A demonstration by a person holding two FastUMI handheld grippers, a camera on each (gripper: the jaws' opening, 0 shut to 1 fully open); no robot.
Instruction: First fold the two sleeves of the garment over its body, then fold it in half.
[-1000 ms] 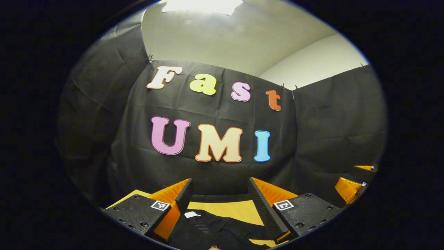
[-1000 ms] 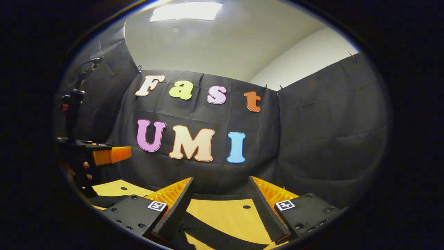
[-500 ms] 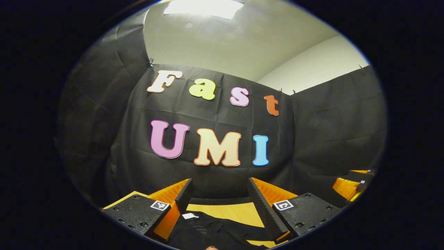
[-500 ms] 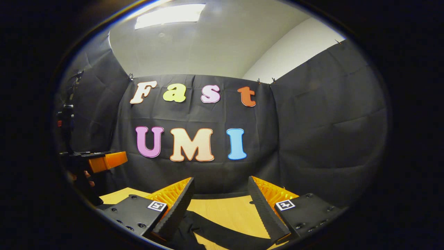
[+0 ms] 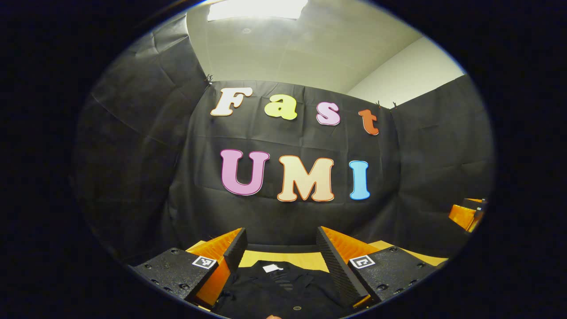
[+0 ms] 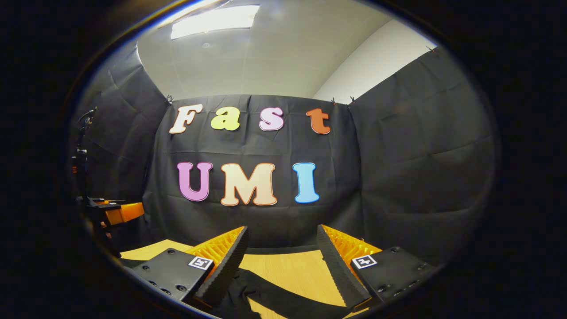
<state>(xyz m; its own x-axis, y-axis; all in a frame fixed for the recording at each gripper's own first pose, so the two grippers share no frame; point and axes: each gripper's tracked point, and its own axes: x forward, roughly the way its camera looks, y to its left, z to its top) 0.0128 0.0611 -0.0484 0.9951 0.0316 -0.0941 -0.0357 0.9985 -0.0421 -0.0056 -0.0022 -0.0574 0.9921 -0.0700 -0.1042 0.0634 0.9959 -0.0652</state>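
Left gripper [image 5: 280,257]: fingers spread wide, nothing between them, held above the table and aimed at the booth wall. Looks like a pre-approach hover centred over the garment's collar end, so no sleeve is gripped yet.

Right gripper [image 6: 281,257]: also spread, empty, hovering over the table [image 6: 288,270]. A dark strip of cloth, probably a sleeve [image 6: 283,296], runs diagonally below and between its fingers; likely lining up for the first sleeve fold. Judgement only.

Each unit also shows at the edge of the other's view, so the 2 sit well apart, 1 per side.

Garment [image 5: 283,290]: black, lying flat on the wood table, collar toward the wall, white neck tag [image 5: 270,267], 1 small button near the lower edge. Folds not started as far as visible; most of the body is out of frame.
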